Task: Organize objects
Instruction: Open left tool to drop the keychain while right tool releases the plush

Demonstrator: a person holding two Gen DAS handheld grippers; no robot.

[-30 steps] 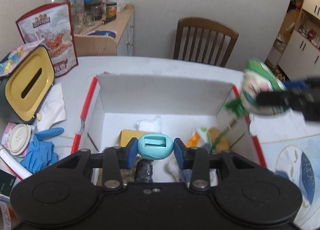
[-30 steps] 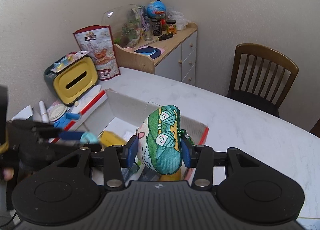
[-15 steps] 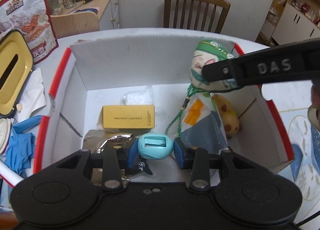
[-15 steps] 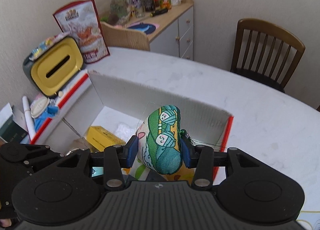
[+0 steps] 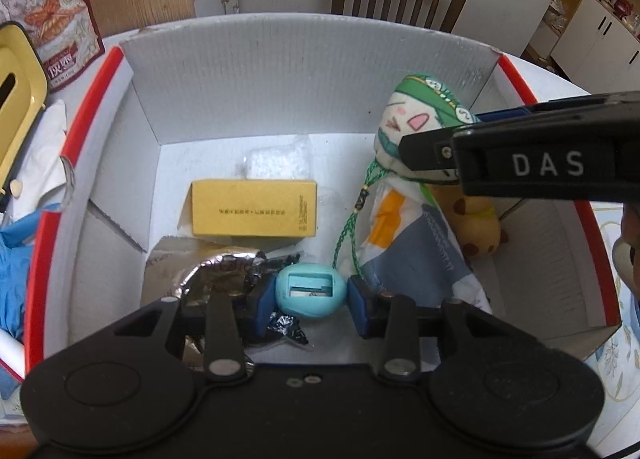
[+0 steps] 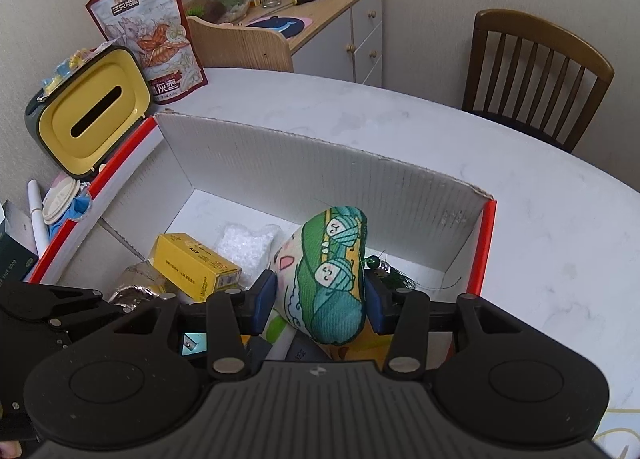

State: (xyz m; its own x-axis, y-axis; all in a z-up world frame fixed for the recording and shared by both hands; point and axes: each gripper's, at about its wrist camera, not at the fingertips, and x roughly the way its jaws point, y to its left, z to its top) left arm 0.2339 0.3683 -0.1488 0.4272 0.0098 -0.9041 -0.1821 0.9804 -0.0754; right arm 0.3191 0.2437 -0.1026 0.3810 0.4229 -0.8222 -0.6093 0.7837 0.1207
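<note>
Over a white cardboard box (image 5: 248, 71) with red-edged flaps on a pale table (image 6: 400, 127), two handheld grippers work side by side. At left, the left gripper (image 5: 310, 297) has its blue-padded fingers (image 5: 265, 301) closed narrowly on a small turquoise egg-shaped sharpener (image 5: 310, 291), held low inside the box just above a crumpled foil wrapper (image 5: 216, 277). At right, the right gripper (image 6: 320, 297) clamps a stuffed fabric charm (image 6: 332, 279) printed with green yarn balls; seen from the left wrist camera, the charm (image 5: 412, 119) hangs within the box's right side with its green braided cord (image 5: 352, 219) trailing downward. Beneath it lie a grey, white and orange packet (image 5: 416, 247) and a yellow spotted plush toy (image 5: 480, 231) against the right wall. On the box floor a yellow carton (image 5: 254, 209) lies flat, with a clear bag of white beads (image 5: 280, 159) behind it. Outside the box to the left stand a yellow-lidded tissue holder (image 6: 92, 115) and a snack pouch (image 6: 148, 31), with blue gloves (image 5: 16, 259) near the flap. A wooden chair (image 6: 536, 71) stands at the far side of the table
</note>
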